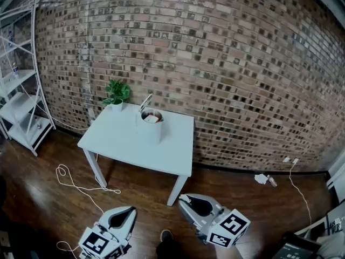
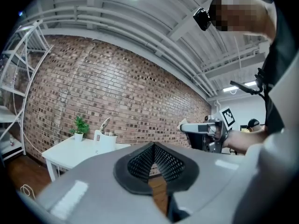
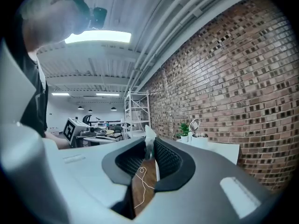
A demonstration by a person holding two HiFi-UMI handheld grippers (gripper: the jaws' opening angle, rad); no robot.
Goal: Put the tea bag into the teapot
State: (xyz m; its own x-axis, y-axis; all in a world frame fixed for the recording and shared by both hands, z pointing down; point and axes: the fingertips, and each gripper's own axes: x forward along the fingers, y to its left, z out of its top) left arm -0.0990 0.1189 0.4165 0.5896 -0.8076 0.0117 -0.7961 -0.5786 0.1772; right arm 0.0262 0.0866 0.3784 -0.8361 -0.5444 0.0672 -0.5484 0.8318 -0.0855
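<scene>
Tea bag (image 3: 149, 134): clamped in right gripper (image 3: 149, 148) jaws, string dangling. Left gripper (image 2: 154, 154): jaws together, empty. Teapot (image 1: 150, 125): on worktop (image 1: 121, 139), lid up, well apart. Carry and drop outstanding.

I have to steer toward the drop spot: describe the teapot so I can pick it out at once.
A single white table stands against the brick wall. Toward its back edge, just right of the small green potted plant, is the teapot. It is a white, straight-sided vessel, and unlike the leafy plant it has a lid tipped up open.
</scene>
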